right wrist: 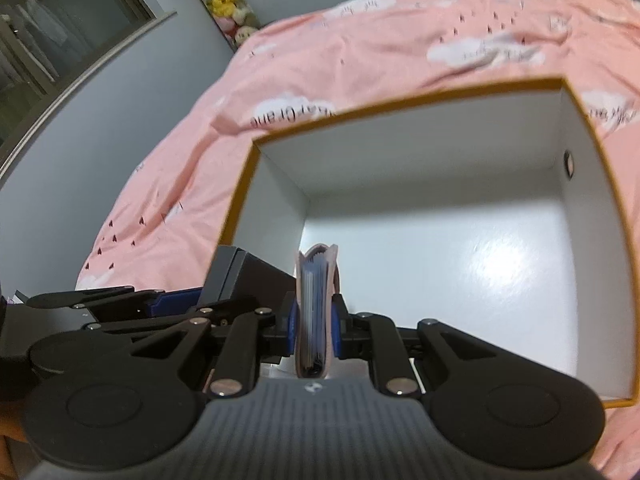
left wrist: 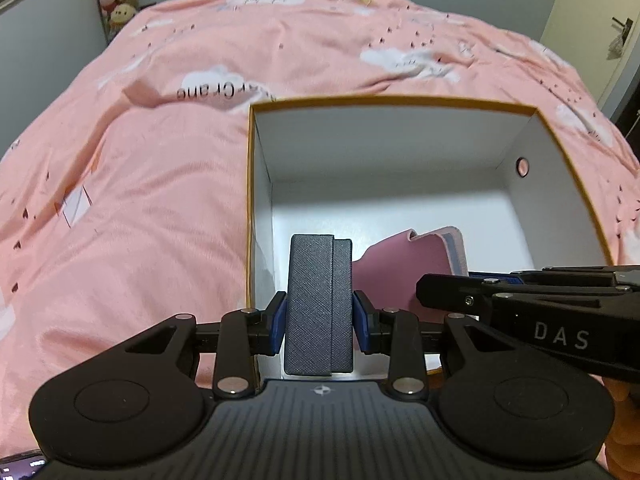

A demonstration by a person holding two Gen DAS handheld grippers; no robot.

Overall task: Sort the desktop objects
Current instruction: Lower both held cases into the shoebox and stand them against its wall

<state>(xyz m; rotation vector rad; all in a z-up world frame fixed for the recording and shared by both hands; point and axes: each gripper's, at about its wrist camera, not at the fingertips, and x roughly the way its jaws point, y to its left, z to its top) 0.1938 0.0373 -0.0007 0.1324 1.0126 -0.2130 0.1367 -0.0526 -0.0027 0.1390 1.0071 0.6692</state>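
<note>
The left gripper clenched a grey case; the right gripper clamped a pink wallet. Both items hung over the near edge of the open box, whose floor lay bare, so sorting looked barely begun. Beyond lay pink bedding.

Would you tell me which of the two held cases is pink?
The pink case, clamped edge-on in the right gripper; the left gripper holds a grey case.
</note>
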